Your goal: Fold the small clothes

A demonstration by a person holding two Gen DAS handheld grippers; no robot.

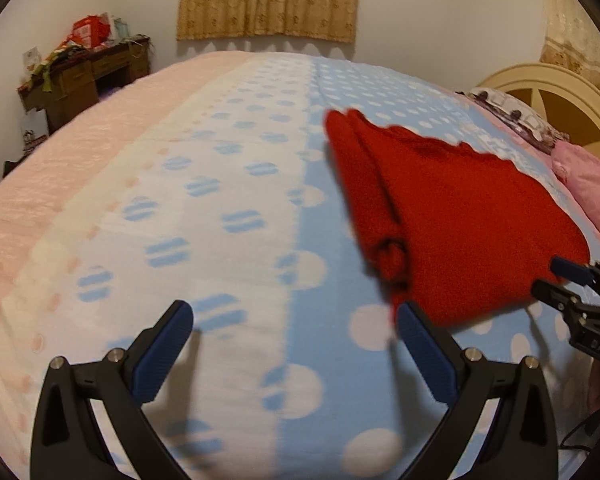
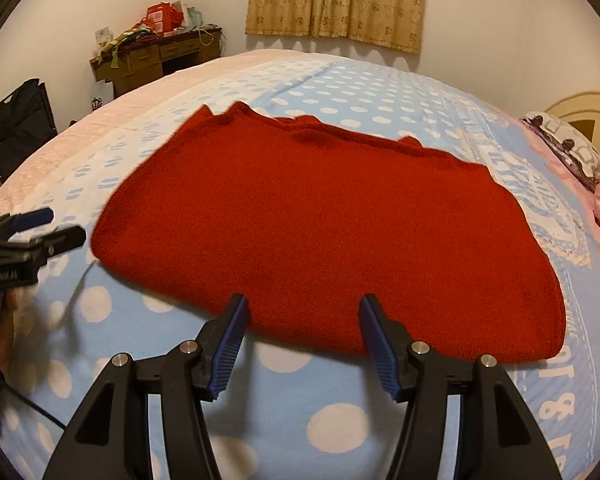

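Bed (image 2: pixel 100 308) under a blue blanket with white dots; white band with blue striped dots to the left, pink strip (image 1: pixel 40 208) beyond that. Far left in right wrist view: black bag (image 2: pixel 18 124) against the wall. Brown desk (image 2: pixel 160 56) in the back corner, piled with clutter and a red box (image 2: pixel 162 16). Tan patterned curtain (image 2: pixel 336 0) on the far wall, centre. Cream headboard (image 1: pixel 556 92) at right, patterned pillow (image 1: pixel 516 116) and pink cloth (image 1: pixel 588 188) before it.

Red sweater (image 2: pixel 320 232) flat on the blue part of the blanket, folded, near edge just ahead of right gripper.

Left gripper (image 1: pixel 296 320): fingers wide apart, nothing between, over bare blanket left of sweater. Right gripper (image 2: pixel 302 312): fingers moderately apart, tips at sweater's near edge, cloth between them but not pinched.

Writing: large pale letters woven into blanket at right, mostly unreadable; "&" legible at lower right (image 2: pixel 550 404). White lettering on each gripper body as seen from the other camera, too blurred to read.
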